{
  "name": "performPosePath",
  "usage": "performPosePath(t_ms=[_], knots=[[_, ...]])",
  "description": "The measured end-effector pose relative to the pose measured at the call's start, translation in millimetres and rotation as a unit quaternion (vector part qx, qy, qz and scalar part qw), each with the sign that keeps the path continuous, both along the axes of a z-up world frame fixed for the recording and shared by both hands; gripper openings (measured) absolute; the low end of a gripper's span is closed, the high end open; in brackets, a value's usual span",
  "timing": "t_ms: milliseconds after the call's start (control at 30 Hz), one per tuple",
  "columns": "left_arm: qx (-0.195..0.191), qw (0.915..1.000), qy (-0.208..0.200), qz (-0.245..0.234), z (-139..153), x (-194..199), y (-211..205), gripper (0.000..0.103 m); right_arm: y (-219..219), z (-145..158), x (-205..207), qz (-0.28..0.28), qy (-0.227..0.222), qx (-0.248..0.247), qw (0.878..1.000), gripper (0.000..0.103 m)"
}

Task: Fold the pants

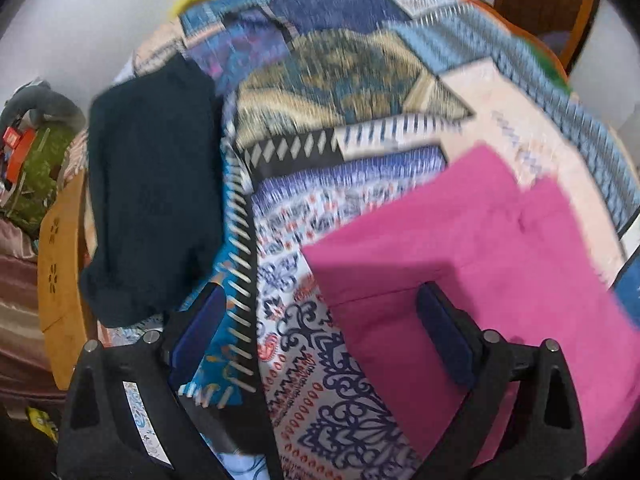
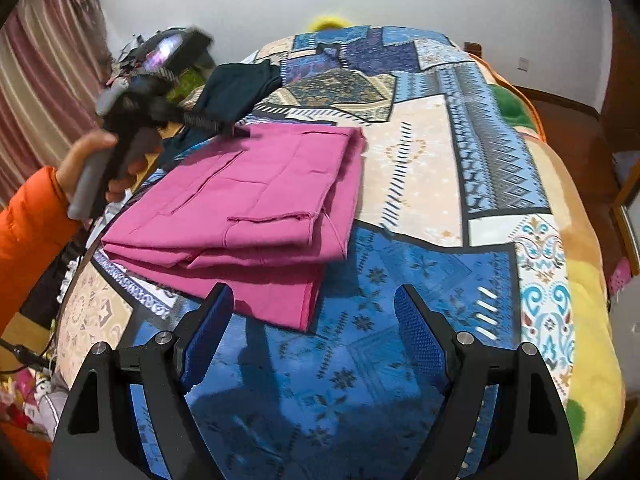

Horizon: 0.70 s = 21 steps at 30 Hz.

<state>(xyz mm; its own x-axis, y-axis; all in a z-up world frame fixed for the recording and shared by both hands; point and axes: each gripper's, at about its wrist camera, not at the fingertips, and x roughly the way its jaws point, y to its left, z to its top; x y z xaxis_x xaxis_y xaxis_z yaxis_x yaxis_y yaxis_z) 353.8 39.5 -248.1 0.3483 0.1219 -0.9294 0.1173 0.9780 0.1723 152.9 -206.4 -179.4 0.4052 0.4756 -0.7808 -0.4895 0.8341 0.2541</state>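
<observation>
The pink pants (image 2: pixel 248 200) lie folded in a flat stack on the patterned bedspread (image 2: pixel 420 176). In the left wrist view the pink pants (image 1: pixel 480 264) fill the right side. My left gripper (image 1: pixel 320 312) is open and empty above the bedspread, its right finger over the pants' near edge. It also shows in the right wrist view (image 2: pixel 236 130), held by a hand in an orange sleeve at the pants' far left corner. My right gripper (image 2: pixel 314 308) is open and empty, just in front of the pants' near corner.
A dark folded garment (image 1: pixel 152 200) lies on the bed left of the pants; it also shows in the right wrist view (image 2: pixel 236 88). A wooden bed frame (image 1: pixel 60 280) and clutter sit at the left. Curtains (image 2: pixel 44 80) hang on the left.
</observation>
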Motion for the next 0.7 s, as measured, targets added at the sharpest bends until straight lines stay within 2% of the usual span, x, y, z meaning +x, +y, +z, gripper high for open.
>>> performPosePath(t_ms=[233, 400, 600, 700], knots=[[0.001, 0.9994, -0.025, -0.022, 19, -49, 11, 0.098, -17, 6, 5, -0.028, -0.007, 0.002, 1.000, 0.080], [-0.010, 0.9992, -0.037, -0.010, 36, -94, 22, 0.098, -20, 15, 5, -0.034, -0.015, 0.016, 0.999, 0.080], [-0.063, 0.9962, -0.049, 0.034, 48, -141, 37, 0.098, -7, 15, 10, -0.022, -0.009, 0.036, 0.999, 0.080], [-0.094, 0.9932, -0.051, 0.046, 50, -157, 39, 0.098, 3, 7, 16, -0.014, 0.011, 0.049, 0.999, 0.080]])
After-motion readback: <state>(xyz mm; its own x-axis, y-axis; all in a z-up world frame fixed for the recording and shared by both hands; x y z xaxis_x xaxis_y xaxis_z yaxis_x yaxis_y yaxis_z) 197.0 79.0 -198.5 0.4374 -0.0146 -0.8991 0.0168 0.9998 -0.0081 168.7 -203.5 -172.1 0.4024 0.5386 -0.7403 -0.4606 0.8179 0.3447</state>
